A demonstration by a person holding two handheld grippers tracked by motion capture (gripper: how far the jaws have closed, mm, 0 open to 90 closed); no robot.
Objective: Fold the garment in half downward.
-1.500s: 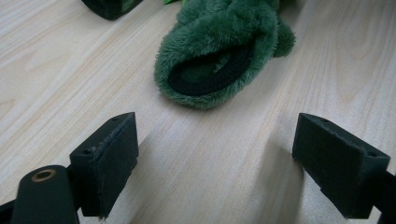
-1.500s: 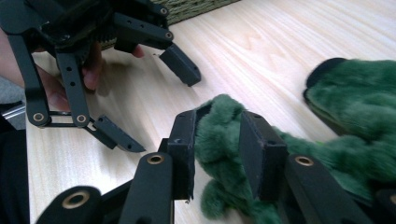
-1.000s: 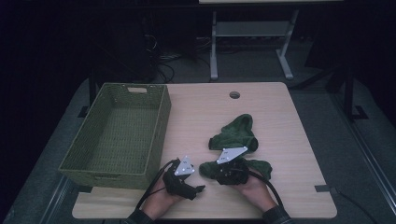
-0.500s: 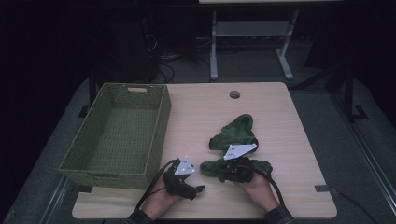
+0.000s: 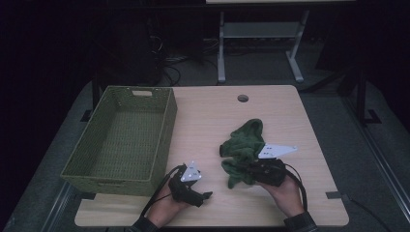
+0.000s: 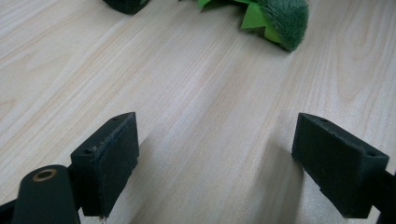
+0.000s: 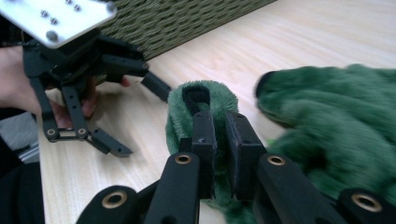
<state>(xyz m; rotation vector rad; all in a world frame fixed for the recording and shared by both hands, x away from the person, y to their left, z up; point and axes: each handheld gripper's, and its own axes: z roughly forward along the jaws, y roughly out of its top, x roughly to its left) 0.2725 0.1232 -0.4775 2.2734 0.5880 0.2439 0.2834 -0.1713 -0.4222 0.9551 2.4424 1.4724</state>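
**Green cloth pinched, basket next**

While my right tool (image 7: 218,140) pinches a fold of the fuzzy green cloth (image 5: 244,150), I want to lift slowly so it does not slip out. Its jaws have just been closing, and now they are almost shut with the fold squeezed between them. Most of the cloth lies in a heap on the surface (image 5: 208,121), near my right hand (image 5: 285,193). I think it should go into the green basket (image 5: 159,128) at the left, so I would raise it high enough to pass the rim. My left tool (image 6: 229,163) rests low over bare wood, jaws wide apart, holding nothing.
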